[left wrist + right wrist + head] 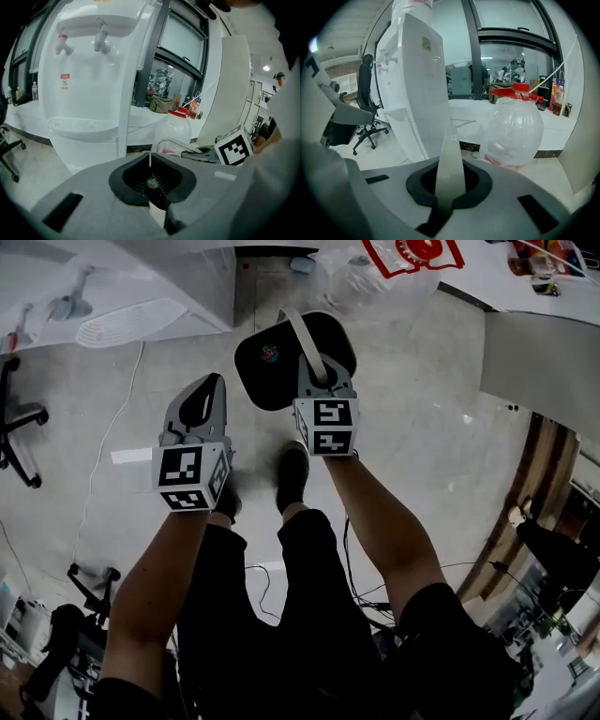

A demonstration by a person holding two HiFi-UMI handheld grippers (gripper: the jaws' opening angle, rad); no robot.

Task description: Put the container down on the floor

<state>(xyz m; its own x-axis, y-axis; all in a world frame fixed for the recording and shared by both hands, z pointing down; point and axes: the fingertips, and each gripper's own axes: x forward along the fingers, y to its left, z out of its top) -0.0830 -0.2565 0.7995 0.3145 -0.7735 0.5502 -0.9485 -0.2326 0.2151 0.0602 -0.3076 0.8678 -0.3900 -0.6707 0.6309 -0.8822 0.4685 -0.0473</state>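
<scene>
Showing only in the head view, black container (272, 381) hangs by white handle (450, 159) pinched in right gripper (314, 364); left gripper (212, 382) closed; container logo (270, 355) unreadable.

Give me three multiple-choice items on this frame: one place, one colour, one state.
1. Where does the clear jug stand?
A) on an office chair
B) beside the white water dispenser
C) on top of the container

2. What colour is the body of the container?
A) black
B) red
C) yellow

3. How is the right tool?
A) open and empty
B) shut on the container's strap handle
C) shut on the jug's cap

Answers:
1 B: the right gripper view shows the jug just right of the dispenser.
2 A: the head view shows a black body under a pale handle.
3 B: the pale strap runs up from between the closed jaws.
</scene>
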